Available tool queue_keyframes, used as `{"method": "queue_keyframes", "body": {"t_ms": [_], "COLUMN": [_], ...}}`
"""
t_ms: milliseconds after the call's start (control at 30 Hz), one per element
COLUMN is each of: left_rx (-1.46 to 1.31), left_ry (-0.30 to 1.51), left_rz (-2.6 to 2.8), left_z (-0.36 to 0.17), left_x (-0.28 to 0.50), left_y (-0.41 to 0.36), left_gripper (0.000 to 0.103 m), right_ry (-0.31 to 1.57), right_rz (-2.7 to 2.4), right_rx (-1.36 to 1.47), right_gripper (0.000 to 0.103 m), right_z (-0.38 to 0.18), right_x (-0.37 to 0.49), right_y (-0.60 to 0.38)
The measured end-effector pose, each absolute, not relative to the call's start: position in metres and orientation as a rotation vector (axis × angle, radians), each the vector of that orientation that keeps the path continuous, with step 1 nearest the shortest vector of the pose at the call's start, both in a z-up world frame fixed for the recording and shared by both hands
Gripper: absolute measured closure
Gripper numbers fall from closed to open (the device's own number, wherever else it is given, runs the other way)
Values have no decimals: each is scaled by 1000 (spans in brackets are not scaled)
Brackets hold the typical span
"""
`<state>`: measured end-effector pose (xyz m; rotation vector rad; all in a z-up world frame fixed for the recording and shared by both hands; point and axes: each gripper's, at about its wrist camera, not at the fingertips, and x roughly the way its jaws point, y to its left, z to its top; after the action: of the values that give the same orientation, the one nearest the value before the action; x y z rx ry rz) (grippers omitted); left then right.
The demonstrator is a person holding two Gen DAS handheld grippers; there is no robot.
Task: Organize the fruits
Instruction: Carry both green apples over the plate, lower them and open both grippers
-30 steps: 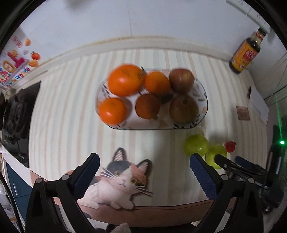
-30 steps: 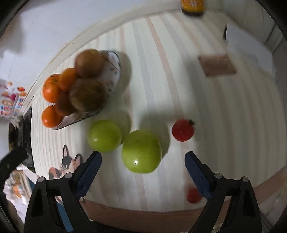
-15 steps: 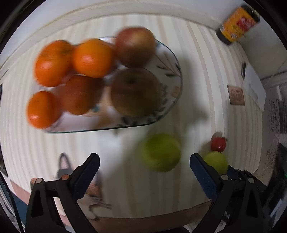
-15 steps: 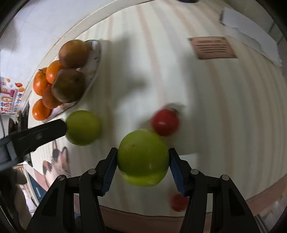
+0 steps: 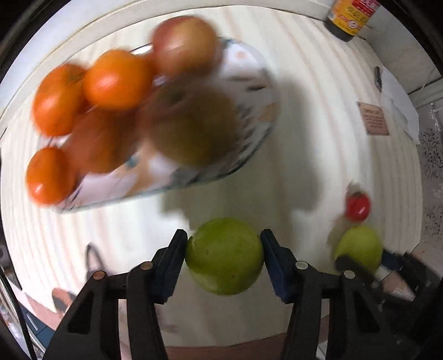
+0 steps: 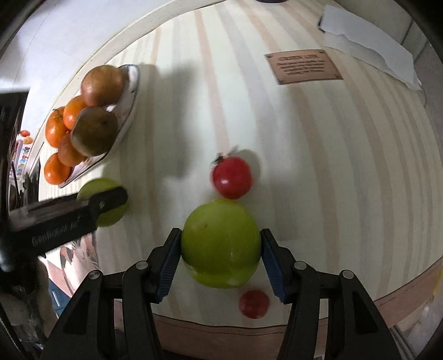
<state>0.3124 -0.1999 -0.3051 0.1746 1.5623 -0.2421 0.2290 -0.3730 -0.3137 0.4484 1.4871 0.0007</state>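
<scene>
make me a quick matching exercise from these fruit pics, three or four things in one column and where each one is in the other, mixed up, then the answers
Things:
1. left gripper
2. larger red tomato
3. brown apples
4. sauce bottle

Places or states:
A. piled with oranges on the patterned plate
B. standing at the table's far edge
C. shut on a green apple
D. loose on the striped tablecloth, just beyond the right gripper

Pairs: 1-C, 2-D, 3-A, 4-B
</scene>
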Motion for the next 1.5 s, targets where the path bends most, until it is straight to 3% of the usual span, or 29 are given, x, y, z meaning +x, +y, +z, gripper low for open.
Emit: {"method": "queue_keyframes", "body": {"t_ms": [367, 800, 1100, 1500], "left_rx": [-44, -183, -324, -423], "left_ry": [1586, 1542, 1404, 1509], "left_rz": [-21, -16, -35, -37], "left_z": [-297, -289, -218, -265], "left_x": [292, 292, 370, 455], "left_y": [-69, -25, 18, 36], "left_gripper": [51, 51, 51, 51], "right_ry": [1488, 1483, 1320, 1334], "right_rz": [211, 214, 169, 80], "right_rx": [283, 290, 401, 375], "right_gripper": [43, 44, 44, 44], "right_z": [-317, -309, -250, -270], "right_x": [256, 249, 303, 385], "right_y": [-262, -259, -295, -306]}}
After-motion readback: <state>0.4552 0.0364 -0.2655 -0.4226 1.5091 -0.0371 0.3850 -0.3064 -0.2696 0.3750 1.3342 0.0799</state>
